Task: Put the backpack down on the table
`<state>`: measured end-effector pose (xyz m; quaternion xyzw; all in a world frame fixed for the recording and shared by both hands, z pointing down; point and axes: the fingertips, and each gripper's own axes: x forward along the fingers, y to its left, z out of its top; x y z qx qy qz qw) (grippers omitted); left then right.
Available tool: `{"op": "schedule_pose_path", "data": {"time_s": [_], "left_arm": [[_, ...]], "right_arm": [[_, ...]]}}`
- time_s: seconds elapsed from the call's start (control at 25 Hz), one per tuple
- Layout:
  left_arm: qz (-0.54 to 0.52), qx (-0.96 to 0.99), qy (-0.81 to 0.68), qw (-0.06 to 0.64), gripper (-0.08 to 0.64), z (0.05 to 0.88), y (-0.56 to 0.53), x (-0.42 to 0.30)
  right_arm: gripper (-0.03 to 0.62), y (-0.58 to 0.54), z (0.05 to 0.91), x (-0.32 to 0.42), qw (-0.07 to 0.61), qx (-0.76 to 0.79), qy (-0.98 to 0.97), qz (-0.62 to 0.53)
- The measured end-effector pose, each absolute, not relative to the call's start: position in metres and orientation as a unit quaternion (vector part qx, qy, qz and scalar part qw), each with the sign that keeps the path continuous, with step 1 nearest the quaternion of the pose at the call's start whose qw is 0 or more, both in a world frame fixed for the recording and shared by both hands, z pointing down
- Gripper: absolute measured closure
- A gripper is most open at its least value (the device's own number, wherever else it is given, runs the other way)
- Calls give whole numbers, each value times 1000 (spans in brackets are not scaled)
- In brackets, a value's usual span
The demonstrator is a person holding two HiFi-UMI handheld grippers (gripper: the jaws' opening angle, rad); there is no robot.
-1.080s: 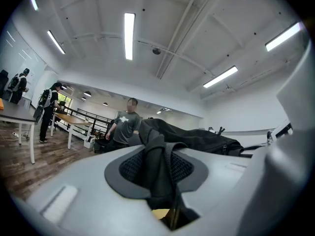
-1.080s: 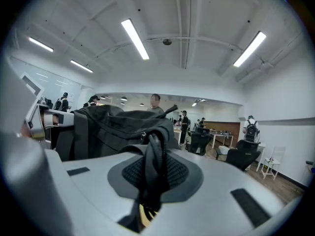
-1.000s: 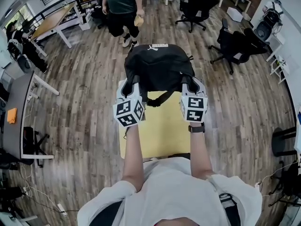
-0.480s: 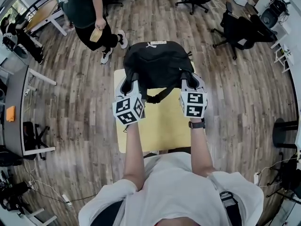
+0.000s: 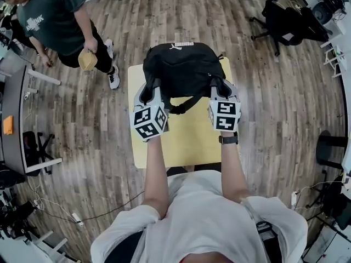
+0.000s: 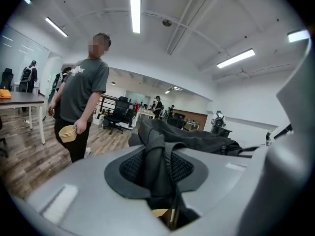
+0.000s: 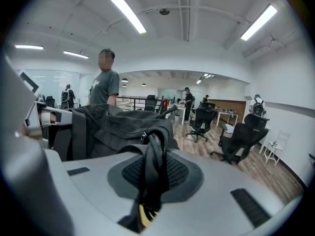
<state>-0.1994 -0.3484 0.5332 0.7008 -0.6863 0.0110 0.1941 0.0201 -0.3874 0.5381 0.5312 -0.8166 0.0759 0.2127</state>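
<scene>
A black backpack (image 5: 181, 70) hangs over the far half of a small yellow table (image 5: 189, 141); whether it touches the top I cannot tell. My left gripper (image 5: 152, 92) is shut on its left shoulder strap (image 6: 155, 163), pinched between the grey jaws. My right gripper (image 5: 218, 87) is shut on the right strap (image 7: 153, 166). A loose strap (image 5: 185, 106) dangles from the bag between the two grippers. The bag's body (image 6: 197, 139) rises beyond the jaws in the left gripper view, and the backpack (image 7: 118, 124) fills the left of the right gripper view.
A person in a green shirt (image 5: 52, 21) stands left of the table holding a tan bowl (image 5: 86, 60). Black office chairs (image 5: 285, 23) stand at the far right. A grey desk (image 5: 13, 119) lines the left edge. Wood floor surrounds the table.
Both grippers have come down with the backpack, which now hangs lower over the yellow table. The person with the bowl has walked from behind the table to its left.
</scene>
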Motion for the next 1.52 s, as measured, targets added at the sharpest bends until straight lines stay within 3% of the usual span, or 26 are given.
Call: {"op": "schedule_pose_path", "data": {"time_s": [1.52], "left_arm": [[98, 649, -686, 316, 465, 701, -364, -198]], "right_arm": [[557, -414, 701, 18, 325, 476, -799, 172]]}}
